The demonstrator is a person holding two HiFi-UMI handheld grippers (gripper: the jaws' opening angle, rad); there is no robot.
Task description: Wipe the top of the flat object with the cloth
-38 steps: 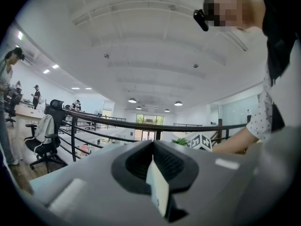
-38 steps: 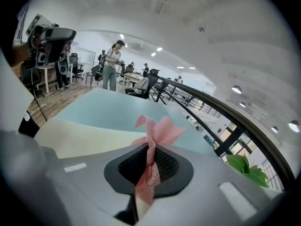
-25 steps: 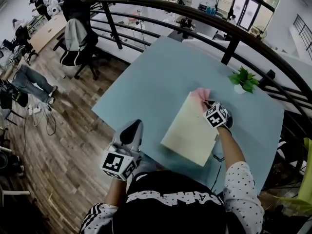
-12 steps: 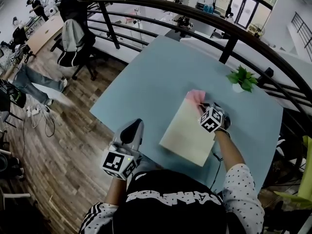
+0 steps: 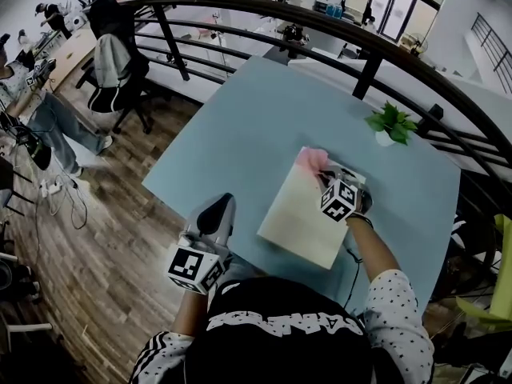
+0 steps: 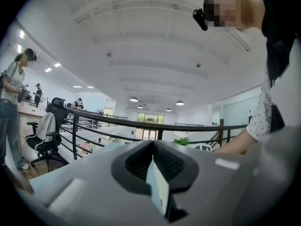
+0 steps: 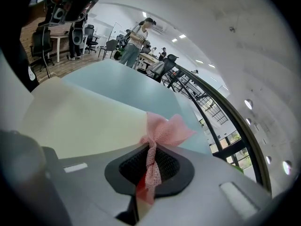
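Observation:
A cream flat board (image 5: 308, 214) lies on the pale blue table (image 5: 240, 134). My right gripper (image 5: 326, 176) is shut on a pink cloth (image 5: 310, 161), which rests on the board's far corner. In the right gripper view the pink cloth (image 7: 162, 131) bunches out from the closed jaws over the board (image 7: 80, 119). My left gripper (image 5: 214, 214) hangs off the table's near left edge, away from the board. In the left gripper view its jaws (image 6: 153, 164) are closed with nothing between them.
A small potted plant (image 5: 390, 126) stands at the table's far right. A dark curved railing (image 5: 320, 22) runs behind the table. An office chair (image 5: 116, 70) with a jacket and people at desks are at far left, on the wooden floor (image 5: 104, 238).
The right gripper with the pink cloth has slid left across the board's far edge. The left gripper has stayed in place.

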